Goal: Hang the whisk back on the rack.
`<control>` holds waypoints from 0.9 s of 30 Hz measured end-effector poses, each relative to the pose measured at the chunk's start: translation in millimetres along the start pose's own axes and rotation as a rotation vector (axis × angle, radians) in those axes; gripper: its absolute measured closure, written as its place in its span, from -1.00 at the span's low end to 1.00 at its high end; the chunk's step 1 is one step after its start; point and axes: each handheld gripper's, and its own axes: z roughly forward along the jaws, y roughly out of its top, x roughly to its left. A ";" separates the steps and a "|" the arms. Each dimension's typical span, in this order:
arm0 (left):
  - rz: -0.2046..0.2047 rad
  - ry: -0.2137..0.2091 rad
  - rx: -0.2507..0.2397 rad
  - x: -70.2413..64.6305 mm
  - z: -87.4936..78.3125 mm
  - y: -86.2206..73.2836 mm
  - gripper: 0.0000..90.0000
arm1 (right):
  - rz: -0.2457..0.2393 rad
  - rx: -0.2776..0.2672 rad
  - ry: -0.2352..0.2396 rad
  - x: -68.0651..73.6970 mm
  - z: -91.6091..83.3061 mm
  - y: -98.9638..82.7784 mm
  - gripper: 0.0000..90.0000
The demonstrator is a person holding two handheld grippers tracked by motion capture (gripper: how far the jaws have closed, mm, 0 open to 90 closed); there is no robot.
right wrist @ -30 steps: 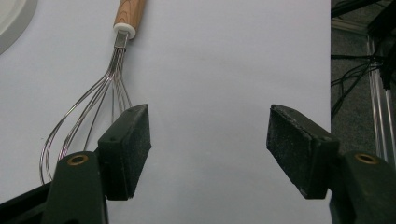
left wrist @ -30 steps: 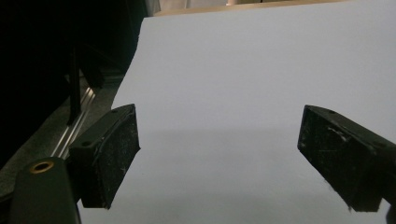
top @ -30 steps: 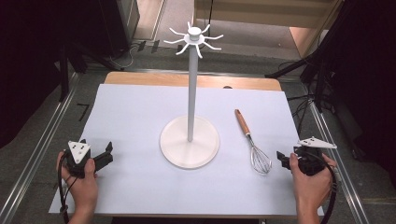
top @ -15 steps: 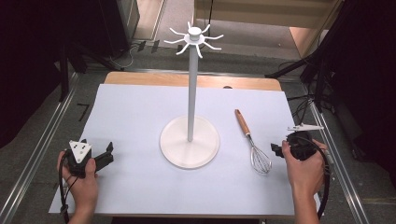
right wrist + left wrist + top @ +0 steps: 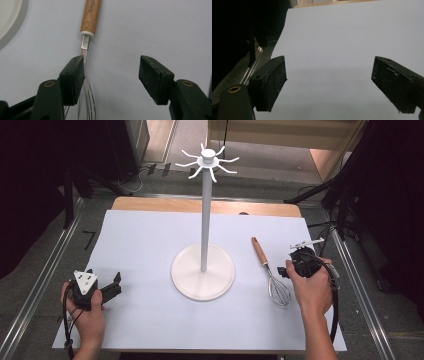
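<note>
From above, my left gripper [image 5: 111,287] rested near the sheet's left edge, the whisk [image 5: 270,271] just beside my right gripper [image 5: 286,269]. Left gripper view: jaws apart over bare sheet. Right gripper view: jaws apart, one seemingly over the wires.

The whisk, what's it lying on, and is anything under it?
The whisk lies flat on the white sheet covering the table, beside the stand's round base. Nothing shows beneath it; in the right gripper view one jaw covers part of its wires.

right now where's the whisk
The whisk lies flat on the white table cover, right of the stand's round base, just beside the right gripper.
</note>
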 end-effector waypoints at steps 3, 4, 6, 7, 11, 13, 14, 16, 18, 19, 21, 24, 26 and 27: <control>0.000 0.000 0.003 0.5 -0.2 0.2 -0.71 | -0.004 0.009 -0.001 1.9 2.7 4.4 -0.10; -0.001 -0.002 0.001 0.6 -0.1 0.1 -0.70 | -0.003 0.012 0.005 2.7 3.9 6.4 -0.07; -0.003 -0.001 0.001 0.7 0.0 0.1 -0.70 | -0.007 0.016 0.012 4.4 7.5 9.7 -0.03; -0.006 0.000 0.000 0.7 0.0 0.1 -0.71 | -0.003 0.022 0.013 5.8 9.2 11.0 0.00; -0.009 -0.001 0.001 1.2 0.0 0.1 -0.70 | -0.002 0.076 0.036 12.1 17.8 15.7 0.04; -0.007 0.000 0.002 0.9 -0.1 0.2 -0.71 | 0.003 0.114 0.055 14.8 22.7 17.2 0.07; -0.005 0.000 0.000 0.8 0.0 0.1 -0.70 | 0.007 0.127 0.055 16.2 25.6 17.8 0.08; -0.001 0.000 0.002 0.8 -0.1 0.2 -0.71 | 0.020 0.146 0.052 18.8 30.9 18.9 0.07; -0.001 0.000 0.001 0.7 -0.2 0.1 -0.71 | 0.026 0.161 0.040 19.0 35.1 20.2 -0.01; -0.001 0.000 0.001 0.6 -0.2 0.1 -0.71 | 0.039 0.162 0.044 19.3 36.3 20.8 -0.04; -0.001 0.000 0.001 0.6 -0.2 0.1 -0.71 | 0.050 0.171 0.048 18.8 37.5 21.8 -0.07; 0.000 0.003 0.000 0.0 0.0 0.1 -0.70 | 0.049 0.193 0.057 17.3 39.6 22.7 -0.07; 0.000 0.003 0.000 -0.2 -0.1 0.0 -0.71 | 0.059 0.206 0.065 16.9 41.0 22.9 -0.01; 0.000 0.003 -0.001 -0.2 -0.1 0.0 -0.71 | 0.063 0.223 0.080 17.1 41.9 22.7 0.13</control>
